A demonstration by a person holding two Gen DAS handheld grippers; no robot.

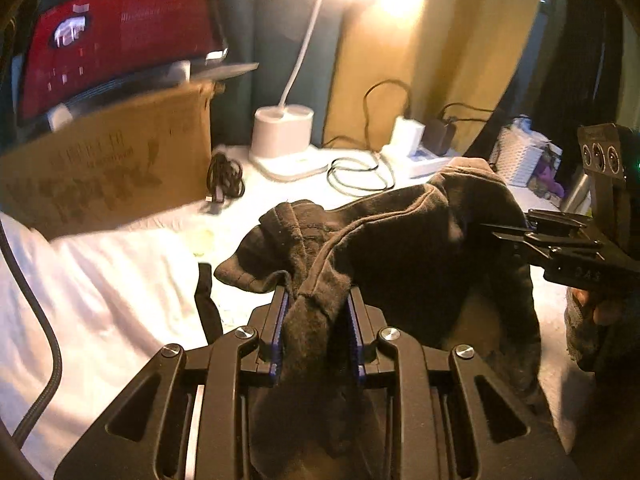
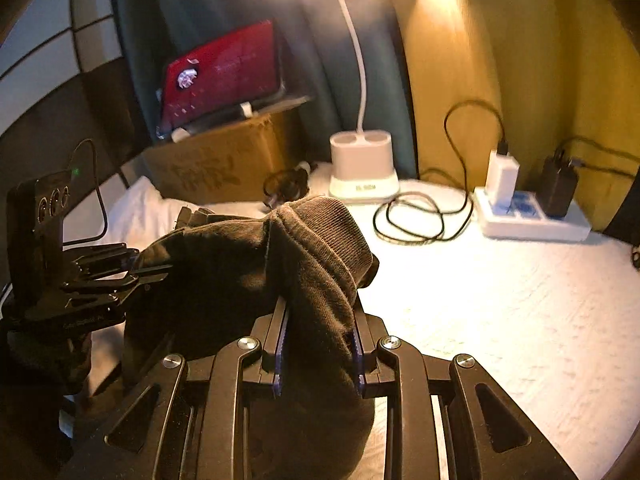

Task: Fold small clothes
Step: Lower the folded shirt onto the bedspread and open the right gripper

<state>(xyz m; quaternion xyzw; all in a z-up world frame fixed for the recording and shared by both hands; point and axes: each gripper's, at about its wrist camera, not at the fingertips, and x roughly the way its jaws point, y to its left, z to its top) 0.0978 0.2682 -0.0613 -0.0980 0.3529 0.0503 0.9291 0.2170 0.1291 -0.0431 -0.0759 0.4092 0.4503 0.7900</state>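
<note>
One dark, ribbed-cuffed garment (image 1: 400,240) hangs bunched in the air between two hand-held grippers above a white-covered surface (image 2: 500,300), each end pinched in narrowly parted jaws. The left gripper (image 1: 318,312) has a twisted rope of fabric clamped between its blue pads, while the right gripper (image 2: 320,332) is closed on the thick knitted cuff, which bulges up and over its fingers. The cloth is gathered rather than spread, so the likeliest trouble is a fold made on a crumpled shape: if it is laid down as it hangs, seams and layers could trap under one another and the result would be lumpy. The bunched grip on the left looks the less secure of the two; a pull outward to flatten the cloth could drag the rope of fabric through the pads and drop that end. Clutter rings the working area, which adds risk on a wide sweep. A loose loop of black cable (image 2: 416,216) lies just behind the garment, a white desk lamp (image 2: 362,168) stands beyond it, and a power strip (image 2: 532,220) with chargers sits to the right, while a cardboard box (image 1: 108,164) crowds the left; a trailing hem could snag the cable or nudge the lamp.
</note>
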